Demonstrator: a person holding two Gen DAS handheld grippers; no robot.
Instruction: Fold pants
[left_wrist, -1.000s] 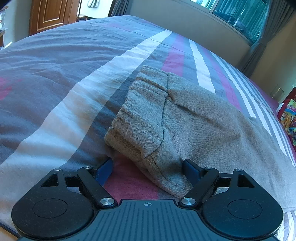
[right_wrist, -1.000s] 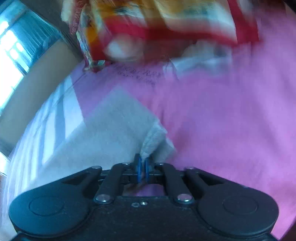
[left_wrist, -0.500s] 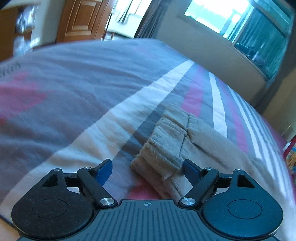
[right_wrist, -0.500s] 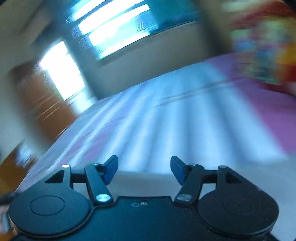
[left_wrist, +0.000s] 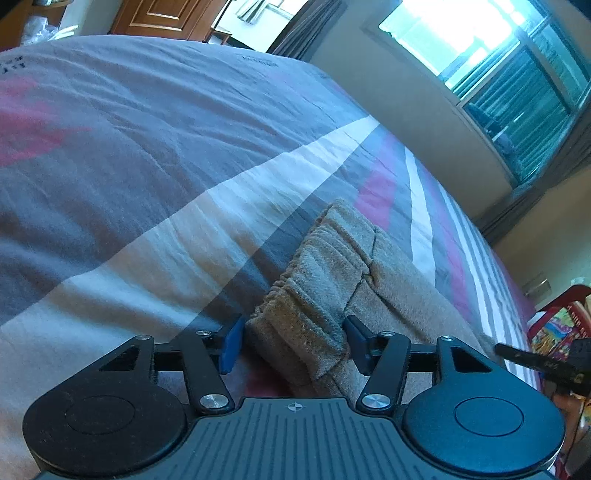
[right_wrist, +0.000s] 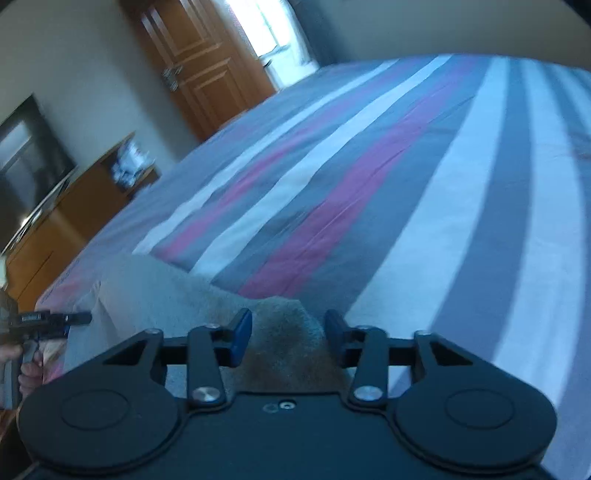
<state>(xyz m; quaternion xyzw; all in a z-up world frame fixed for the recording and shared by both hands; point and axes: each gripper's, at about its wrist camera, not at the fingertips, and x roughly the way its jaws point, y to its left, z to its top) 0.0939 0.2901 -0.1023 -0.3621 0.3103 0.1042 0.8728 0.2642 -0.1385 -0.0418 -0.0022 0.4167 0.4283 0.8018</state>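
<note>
Pants (left_wrist: 354, 280) of grey-brown fleece lie flat on the striped bed (left_wrist: 155, 155), toward its near edge, with the gathered elastic waistband end pointing at the left gripper (left_wrist: 291, 341) and the rest running away toward the side of the bed by the window wall. The left gripper's jaws stand wide, one on each side of the near waistband corner, flanking the cloth but not yet pinching it. In the right wrist view the right gripper (right_wrist: 284, 339) also has its jaws wide apart, set low over another edge of the same garment (right_wrist: 177, 291), with fabric showing between them; whether they touch it cannot be told through the blur. The left gripper shows at that view's left margin (right_wrist: 51, 319), so the two tools sit at opposite ends of the garment's near edge. The next move likely depends on both jaws closing on that edge, then carrying it across the long axis.
</note>
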